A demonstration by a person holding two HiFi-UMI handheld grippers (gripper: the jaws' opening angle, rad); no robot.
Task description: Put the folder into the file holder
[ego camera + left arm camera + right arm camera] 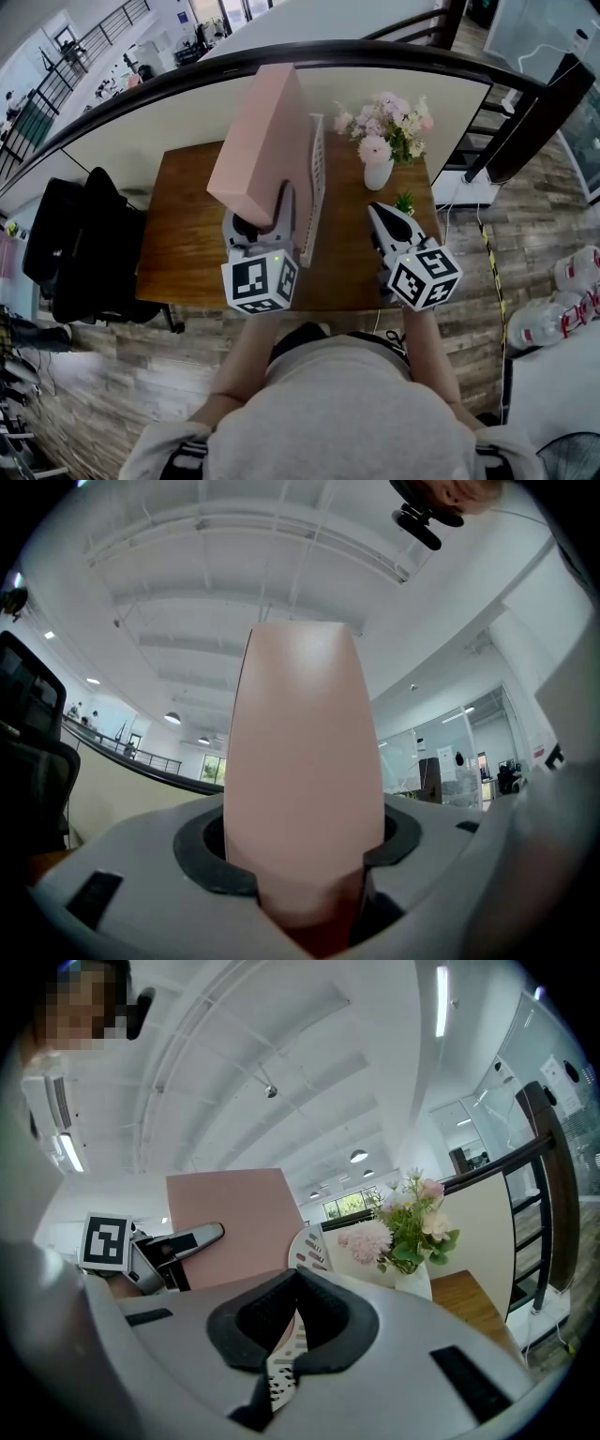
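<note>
At the wooden desk (187, 234), we are holding the pink folder (267, 141) upright in the left gripper (262, 217). Its jaws are standing wide and pressing on both faces of the thick folder near its lower end. The folder is leaning slightly, its right face just beside the white perforated file holder (317, 178). From here we cannot tell whether its bottom edge is already inside a slot. The right gripper (380, 220) is hovering apart from the holder, on its other side, with its jaws drawn together on nothing. The holder is showing only through the slit between them.

As we judge it, the step in hand is the insertion itself. To do it well, we are looking to square the folder with the holder's wall and take out the lean. Then the bottom edge can be brought over the opening before the folder goes down. The grip is best kept firm until the folder is resting on the holder's base. The holder looks light and may slide or tip, so the free right gripper could brace it. The vase of flowers (380, 150) is standing near, so sideways swings are worth avoiding.
</note>
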